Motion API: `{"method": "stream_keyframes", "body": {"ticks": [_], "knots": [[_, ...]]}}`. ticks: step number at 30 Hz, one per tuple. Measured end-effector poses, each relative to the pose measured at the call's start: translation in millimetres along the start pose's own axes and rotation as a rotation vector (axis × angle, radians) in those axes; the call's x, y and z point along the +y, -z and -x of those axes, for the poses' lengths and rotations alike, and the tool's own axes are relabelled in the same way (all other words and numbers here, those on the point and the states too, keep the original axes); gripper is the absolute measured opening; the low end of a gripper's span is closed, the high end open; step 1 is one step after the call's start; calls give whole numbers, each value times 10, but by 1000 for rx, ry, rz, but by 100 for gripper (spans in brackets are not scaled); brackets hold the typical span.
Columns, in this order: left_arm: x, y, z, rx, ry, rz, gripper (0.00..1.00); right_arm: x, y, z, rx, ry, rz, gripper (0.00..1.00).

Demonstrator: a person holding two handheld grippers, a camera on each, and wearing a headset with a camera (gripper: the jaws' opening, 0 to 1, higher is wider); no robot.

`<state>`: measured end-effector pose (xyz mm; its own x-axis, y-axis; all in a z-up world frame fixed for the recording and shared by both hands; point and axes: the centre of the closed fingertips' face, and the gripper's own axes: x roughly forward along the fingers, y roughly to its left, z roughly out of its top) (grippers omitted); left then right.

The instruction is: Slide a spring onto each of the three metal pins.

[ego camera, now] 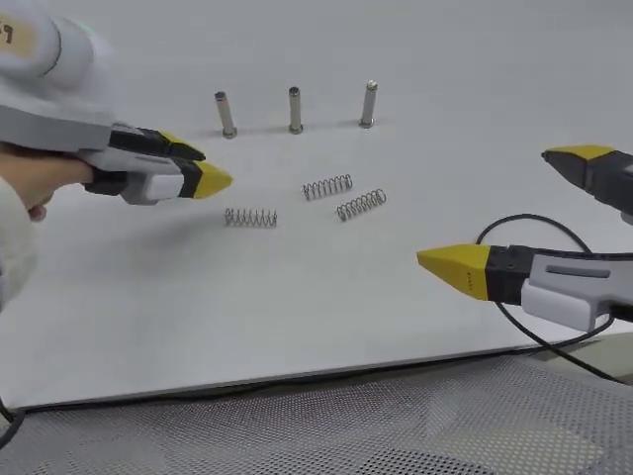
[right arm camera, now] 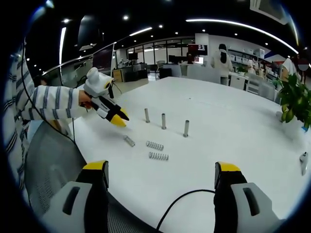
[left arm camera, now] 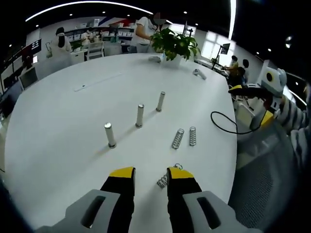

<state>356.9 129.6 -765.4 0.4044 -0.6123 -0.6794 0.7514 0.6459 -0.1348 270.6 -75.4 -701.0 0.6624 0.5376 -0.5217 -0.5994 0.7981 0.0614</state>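
The left gripper (ego camera: 218, 168) was found with its jaws set narrow and nothing between them. It appeared raised off the white table (ego camera: 316, 327), tips pointing toward the nearest spring (ego camera: 250, 217). That spring lay flat on the table just beyond and below the tips, apart from both jaws. Its long axis ran left to right in the head view, close to the line along which the gripper pointed. In my judgement, a grip across the coils would require the gripper to descend and turn, or to come in from the side.

The right gripper (ego camera: 514, 208) had its jaws spread wide and empty. It stood well apart from all three springs, so the left was plainly the nearer. The middle spring (ego camera: 327, 186) and the far spring (ego camera: 361, 204) lay side by side, slanted, between the nearest spring and the row of pins. The left pin (ego camera: 226, 114), centre pin (ego camera: 295, 109) and right pin (ego camera: 369, 103) stood upright, all bare.

The left gripper view placed the nearest spring at the inner edge of one jaw tip, partly hidden by it, so contact could not be ruled out from that view. The head view and the right gripper view settled the matter, showing a clear gap between tips and spring. A black cable (ego camera: 524, 223) looped beside the right gripper.
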Motion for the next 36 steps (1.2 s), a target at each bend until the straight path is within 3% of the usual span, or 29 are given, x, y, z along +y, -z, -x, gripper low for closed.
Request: {"method": "stream_keyframes", "body": {"ticks": [3, 14, 18, 36], "knots": [[-71, 21, -7, 16, 25, -59, 19, 6, 3, 5, 5, -3, 4, 89], [-156, 97, -41, 43, 80, -130, 20, 22, -6, 27, 16, 3, 13, 88], [-209, 154, -74, 73, 114, -180, 20, 42, -7, 19, 22, -2, 17, 88], [-279, 295, -203, 155, 164, -311, 16, 66, -17, -8, 36, -10, 20, 88]]}}
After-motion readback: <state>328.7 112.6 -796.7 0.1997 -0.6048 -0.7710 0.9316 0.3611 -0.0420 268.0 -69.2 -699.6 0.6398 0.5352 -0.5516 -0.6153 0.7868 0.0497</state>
